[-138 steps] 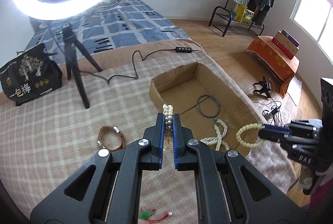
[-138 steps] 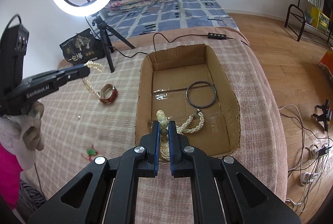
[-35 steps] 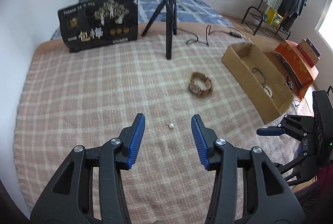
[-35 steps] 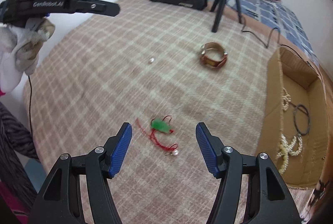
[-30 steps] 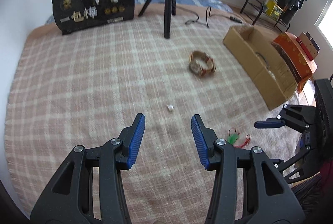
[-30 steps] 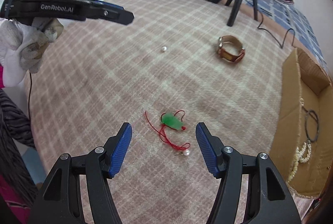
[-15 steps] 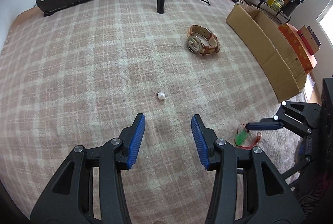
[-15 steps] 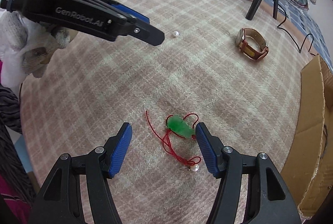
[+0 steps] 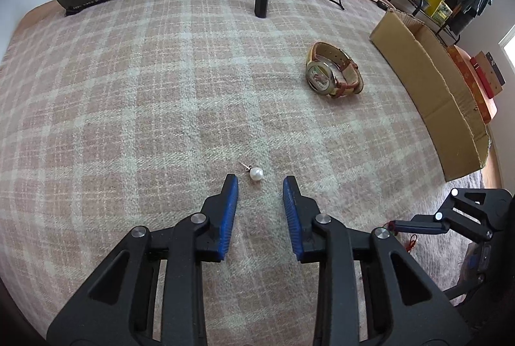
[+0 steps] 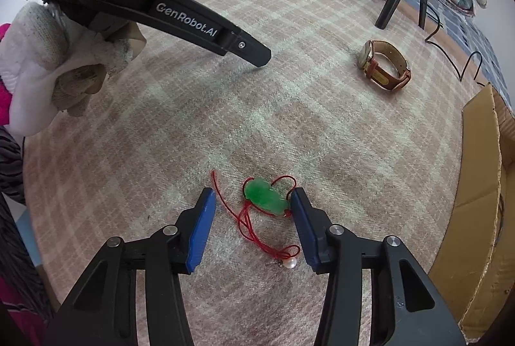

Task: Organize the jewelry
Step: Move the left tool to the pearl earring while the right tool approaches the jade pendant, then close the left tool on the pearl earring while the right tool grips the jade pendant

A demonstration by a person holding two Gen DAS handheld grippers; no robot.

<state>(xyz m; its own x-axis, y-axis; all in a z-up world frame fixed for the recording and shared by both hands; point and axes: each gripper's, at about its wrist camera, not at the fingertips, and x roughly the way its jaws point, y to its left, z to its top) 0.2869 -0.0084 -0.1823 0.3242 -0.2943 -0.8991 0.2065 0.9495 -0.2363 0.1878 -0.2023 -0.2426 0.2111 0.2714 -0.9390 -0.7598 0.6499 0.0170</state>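
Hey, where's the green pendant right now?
In the right wrist view, the green pendant lies on the plaid blanket between the open right gripper fingers, against the right-hand one, its red cord trailing toward a pearl.

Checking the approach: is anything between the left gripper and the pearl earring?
Nothing visible. The pearl earring lies alone on the plaid blanket, just ahead of the left gripper, whose jaws have been closing with bare blanket between them.

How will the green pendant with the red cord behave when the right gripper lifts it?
The green pendant looks solid, so it should stay rigid in the right gripper. Its thin red cord lies in loose loops, so it will probably dangle and might snag the blanket.
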